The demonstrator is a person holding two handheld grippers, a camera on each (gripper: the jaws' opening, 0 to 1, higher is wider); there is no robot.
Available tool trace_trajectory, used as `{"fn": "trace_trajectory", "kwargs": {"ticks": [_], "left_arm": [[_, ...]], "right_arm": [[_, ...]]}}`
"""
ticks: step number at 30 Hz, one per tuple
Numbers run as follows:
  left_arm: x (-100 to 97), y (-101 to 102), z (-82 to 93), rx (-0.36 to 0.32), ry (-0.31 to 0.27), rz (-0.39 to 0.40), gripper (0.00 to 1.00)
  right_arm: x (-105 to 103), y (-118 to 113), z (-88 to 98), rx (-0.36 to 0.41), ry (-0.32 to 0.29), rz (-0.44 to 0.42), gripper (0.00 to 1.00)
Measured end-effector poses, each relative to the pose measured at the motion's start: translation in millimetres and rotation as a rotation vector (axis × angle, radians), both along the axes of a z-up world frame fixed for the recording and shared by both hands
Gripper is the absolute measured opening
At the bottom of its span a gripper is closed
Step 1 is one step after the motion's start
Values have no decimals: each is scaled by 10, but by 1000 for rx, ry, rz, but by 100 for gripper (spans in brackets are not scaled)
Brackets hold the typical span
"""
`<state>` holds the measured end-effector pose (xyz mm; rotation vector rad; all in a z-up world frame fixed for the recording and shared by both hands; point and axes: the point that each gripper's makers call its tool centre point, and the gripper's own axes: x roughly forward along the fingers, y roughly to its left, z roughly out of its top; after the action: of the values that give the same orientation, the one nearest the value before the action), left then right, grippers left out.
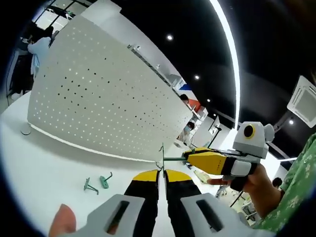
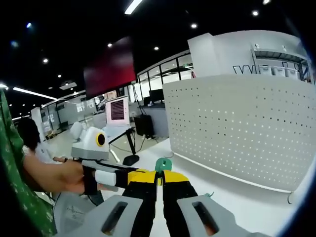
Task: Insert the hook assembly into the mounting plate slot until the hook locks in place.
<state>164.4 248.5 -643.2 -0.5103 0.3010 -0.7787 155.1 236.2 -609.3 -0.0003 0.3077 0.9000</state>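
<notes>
Two green hooks [image 1: 98, 183] (thin bent wire on flat bases) lie loose on the glossy white counter [image 1: 44, 168] before the curved, perforated white mounting plate [image 1: 98, 94]. The left hand-held gripper [image 1: 162, 173] has its yellow-tipped jaws pressed together on a thin wire hook [image 1: 161, 159]; the right hand-held gripper [image 1: 190, 157] meets that hook's green base from the side. The right gripper view adds a green piece [image 2: 163, 164] above its own pressed-together jaws [image 2: 159, 177], touching the left hand-held gripper [image 2: 129, 177].

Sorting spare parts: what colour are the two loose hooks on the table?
Green hooks, clearest in the left gripper view.
</notes>
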Motion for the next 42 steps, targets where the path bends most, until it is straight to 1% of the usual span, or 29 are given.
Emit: {"fn": "trace_trajectory", "kwargs": {"ticks": [1, 3, 10, 19, 23, 28, 29, 31, 35, 37, 42], "left_arm": [[4, -1, 2, 13, -13, 3, 4], [5, -10, 1, 23, -18, 4, 4], [29, 1, 26, 34, -47, 32, 4], [30, -29, 72, 18, -53, 42, 4], [28, -50, 97, 9, -60, 44, 4], [44, -49, 102, 9, -67, 46, 4], [52, -44, 106, 21, -80, 51, 4], [51, -51, 106, 27, -84, 51, 3], [44, -80, 109, 21, -86, 50, 3], [31, -96, 117, 21, -91, 51, 3], [24, -75, 166, 26, -127, 81, 3]], "right_arm": [[0, -5, -4, -1, 0, -2, 2], [3, -17, -14, 1, 5, -9, 2], [26, -22, -20, 1, 3, -32, 2], [106, 7, -76, -33, -16, -58, 2], [125, 10, -109, -38, -11, -65, 2], [128, -9, -85, -28, -4, -74, 3], [129, -14, -75, -17, 4, -81, 4], [126, -23, -47, 5, 13, -88, 6], [135, -31, -57, -9, 1, -97, 5], [138, -36, -61, -6, 5, -103, 5], [134, -23, -35, 28, 13, -118, 5]]}}
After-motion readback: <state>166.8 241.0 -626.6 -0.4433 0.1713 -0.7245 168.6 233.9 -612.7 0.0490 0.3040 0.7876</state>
